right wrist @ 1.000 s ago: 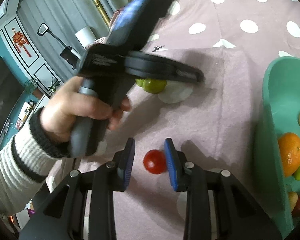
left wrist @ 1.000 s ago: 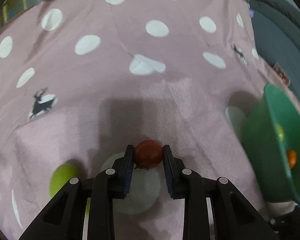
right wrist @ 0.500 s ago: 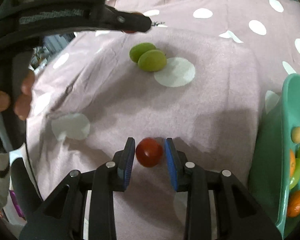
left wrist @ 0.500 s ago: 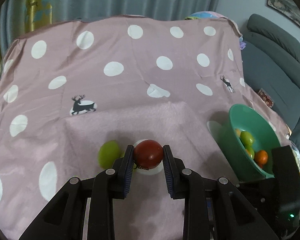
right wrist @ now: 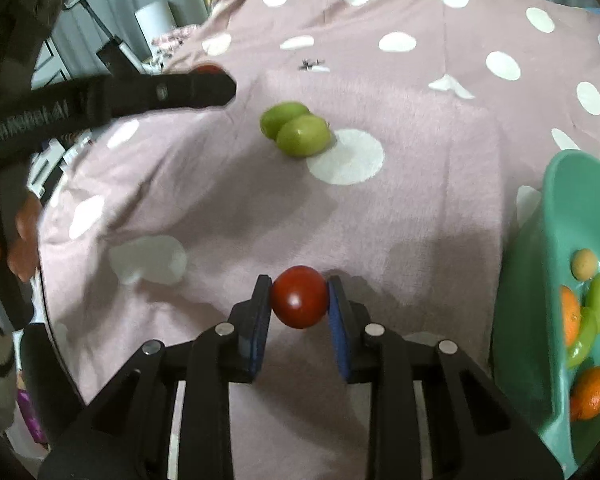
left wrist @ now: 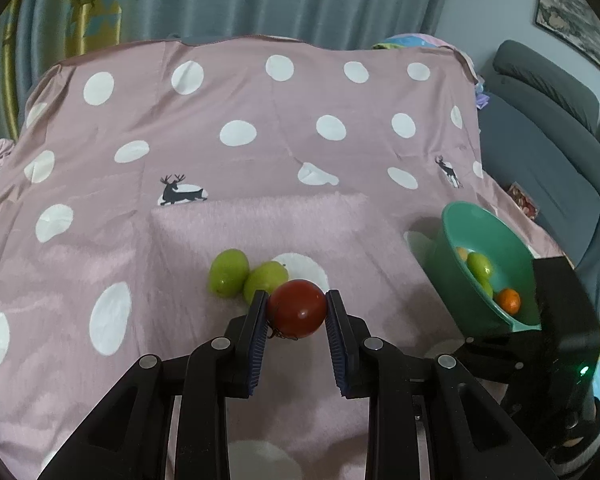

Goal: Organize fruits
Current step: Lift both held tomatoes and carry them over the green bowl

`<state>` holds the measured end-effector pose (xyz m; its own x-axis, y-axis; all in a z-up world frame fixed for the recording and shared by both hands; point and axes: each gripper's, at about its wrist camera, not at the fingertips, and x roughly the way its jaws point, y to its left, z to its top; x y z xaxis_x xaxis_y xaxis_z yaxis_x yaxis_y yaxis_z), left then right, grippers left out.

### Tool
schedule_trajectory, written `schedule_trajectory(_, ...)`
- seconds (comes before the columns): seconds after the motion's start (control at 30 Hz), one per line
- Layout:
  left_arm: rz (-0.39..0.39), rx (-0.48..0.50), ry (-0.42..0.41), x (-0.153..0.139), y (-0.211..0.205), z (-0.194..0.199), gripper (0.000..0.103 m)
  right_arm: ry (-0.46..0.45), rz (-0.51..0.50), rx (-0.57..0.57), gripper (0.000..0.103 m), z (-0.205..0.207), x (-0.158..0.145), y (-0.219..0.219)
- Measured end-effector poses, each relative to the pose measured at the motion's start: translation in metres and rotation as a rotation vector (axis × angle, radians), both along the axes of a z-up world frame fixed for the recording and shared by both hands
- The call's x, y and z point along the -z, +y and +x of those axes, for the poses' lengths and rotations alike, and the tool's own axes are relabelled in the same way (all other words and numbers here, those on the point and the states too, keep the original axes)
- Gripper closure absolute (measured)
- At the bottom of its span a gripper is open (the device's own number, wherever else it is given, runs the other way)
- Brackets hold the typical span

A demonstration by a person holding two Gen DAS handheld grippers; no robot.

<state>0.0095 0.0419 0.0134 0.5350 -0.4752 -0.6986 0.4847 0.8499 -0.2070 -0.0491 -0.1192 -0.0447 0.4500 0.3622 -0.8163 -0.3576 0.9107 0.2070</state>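
here, left gripper [left wrist: 296,312]: clamped on round glossy red tomato [left wrist: 297,307]
right gripper [right wrist: 299,300]: closing on 2nd red tomato [right wrist: 299,297], pads touching

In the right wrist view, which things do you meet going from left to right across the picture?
Left claw's dark arm → two green fruits → red tomato held in the right claw → green bowl with fruits.

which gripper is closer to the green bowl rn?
Right. The right gripper, shut on a red tomato, sits low beside the green bowl. The left gripper, shut on another tomato, is farther back, the bowl off to its right.
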Motion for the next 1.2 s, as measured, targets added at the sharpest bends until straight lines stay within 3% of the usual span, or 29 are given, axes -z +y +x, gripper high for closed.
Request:
schedule_trajectory(0.27,0.018,-0.009,-0.002,-0.006,-0.007,-0.024,0.075,-0.082,0.102,0.045,0.075,-0.025,-0.03,-0.014)
schedule_trajectory(0.6,0.048,-0.012,-0.006,-0.013,-0.023,-0.05,0.075,-0.158,0.146,0.083,0.074,-0.05,-0.055,-0.036)
schedule_trajectory(1.2,0.121,0.047,-0.053,-0.025,-0.07,-0.074,0.075,-0.235,0.201,0.197,0.074,-0.07,-0.069,-0.094)
